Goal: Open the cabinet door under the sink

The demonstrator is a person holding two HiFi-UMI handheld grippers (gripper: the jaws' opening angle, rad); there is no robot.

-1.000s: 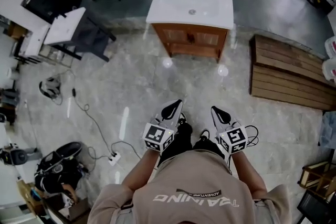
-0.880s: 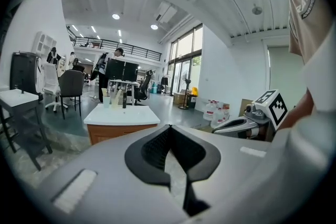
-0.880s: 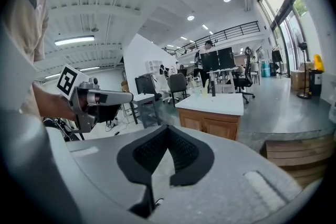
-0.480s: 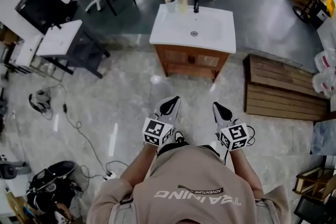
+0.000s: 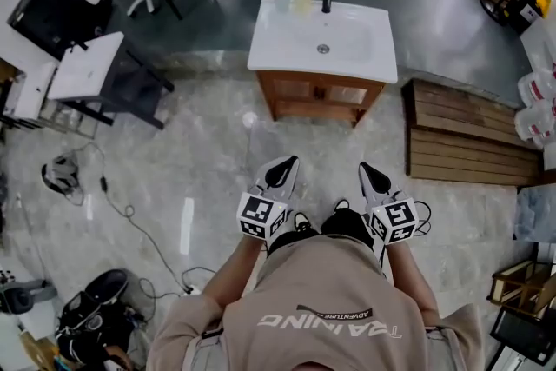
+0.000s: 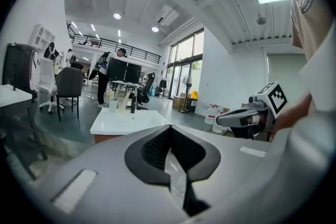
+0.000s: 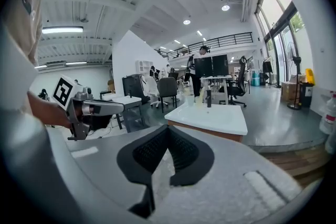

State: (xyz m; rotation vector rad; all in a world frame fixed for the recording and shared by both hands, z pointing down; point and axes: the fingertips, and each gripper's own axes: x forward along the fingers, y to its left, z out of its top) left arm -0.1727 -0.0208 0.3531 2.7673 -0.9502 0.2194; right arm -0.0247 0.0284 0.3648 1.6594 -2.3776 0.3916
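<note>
You are nearing cabinet [image 5: 317, 109] at 12 o'clock; door [image 5: 296, 89] staying shut, unreached. Left gripper [image 5: 281, 173], right gripper [image 5: 373, 177] pressed together, empty.

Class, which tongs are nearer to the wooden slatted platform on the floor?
Right. The right tongs are a little left of the wooden slatted platform; the left tongs are farther left.

The sink top [image 5: 321, 35] looks smooth, glossy white, like ceramic, above a cabinet [image 5: 317, 93] of reddish-brown wood. The floor [image 5: 191, 161] is polished pale stone that mirrors the lamps. A slatted platform [image 5: 465, 143] is dull brown wood. The left claw [image 5: 282, 172] and right claw [image 5: 373, 178] have matt grey plastic shells with black ribbed pads [image 6: 153, 147].
</note>
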